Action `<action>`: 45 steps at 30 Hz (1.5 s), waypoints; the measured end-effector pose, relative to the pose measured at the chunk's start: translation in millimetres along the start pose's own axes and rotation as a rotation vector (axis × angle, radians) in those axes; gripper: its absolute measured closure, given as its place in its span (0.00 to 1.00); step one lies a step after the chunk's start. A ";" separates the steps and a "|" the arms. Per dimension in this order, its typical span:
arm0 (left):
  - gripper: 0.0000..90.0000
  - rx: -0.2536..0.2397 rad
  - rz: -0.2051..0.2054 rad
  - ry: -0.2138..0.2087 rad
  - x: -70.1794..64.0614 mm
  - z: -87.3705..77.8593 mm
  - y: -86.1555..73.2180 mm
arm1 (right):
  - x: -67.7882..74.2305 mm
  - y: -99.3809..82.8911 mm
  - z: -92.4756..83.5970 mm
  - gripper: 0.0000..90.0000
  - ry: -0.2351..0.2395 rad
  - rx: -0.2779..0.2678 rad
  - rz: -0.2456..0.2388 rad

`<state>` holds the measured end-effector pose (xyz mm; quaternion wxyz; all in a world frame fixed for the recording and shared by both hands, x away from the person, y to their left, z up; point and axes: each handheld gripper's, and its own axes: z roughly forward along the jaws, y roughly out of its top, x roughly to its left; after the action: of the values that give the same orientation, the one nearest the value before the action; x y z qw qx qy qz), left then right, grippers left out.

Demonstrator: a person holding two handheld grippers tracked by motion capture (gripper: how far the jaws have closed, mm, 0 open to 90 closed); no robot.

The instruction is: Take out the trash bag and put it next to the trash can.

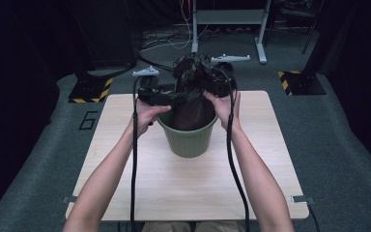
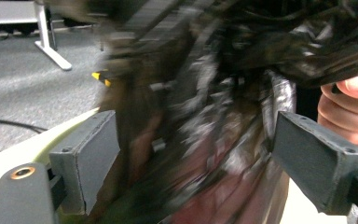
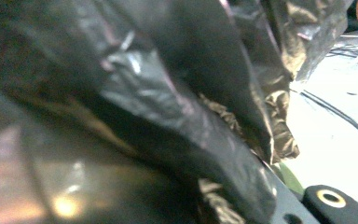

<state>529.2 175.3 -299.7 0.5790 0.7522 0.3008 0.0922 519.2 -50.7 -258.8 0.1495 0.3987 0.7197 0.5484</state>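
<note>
Left hand-held gripper (image 2: 186, 154): jaws stand wide apart, their flat grey pads (image 2: 89, 154) on either side of the black plastic bag (image 1: 198, 77) without pressing it. The film between them is blurred. Right hand-held gripper (image 1: 222, 79): jaws closed on a gather of the same bag; in the right gripper view the crinkled, glossy film lies directly over the jaw.

The bag is thin, shiny, heavily creased plastic, bunched into a dark mass above the green bin (image 1: 188, 137) and hanging down into its mouth. The bin is round, tapered toward the base, ribbed on the wall, and stands at the middle of the bench (image 1: 183, 188), toward the far side.

The bench is pale wood-grain laminate, square, with rounded corners. Grey carpet (image 1: 38, 159) surrounds it. Yellow-black striped floor plates (image 1: 92, 89) sit far left and far right; a grey metal frame (image 1: 229, 19) and loose cables lie beyond.
</note>
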 end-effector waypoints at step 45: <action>1.00 -0.029 0.006 0.209 0.7 16.5 29.6 | -32.1 -45.2 -28.6 0.28 -0.139 0.025 0.103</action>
<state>548.1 157.9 -277.6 0.5550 0.7309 0.3559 0.1762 502.5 -97.2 -296.9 0.1658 0.4743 0.6929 0.5172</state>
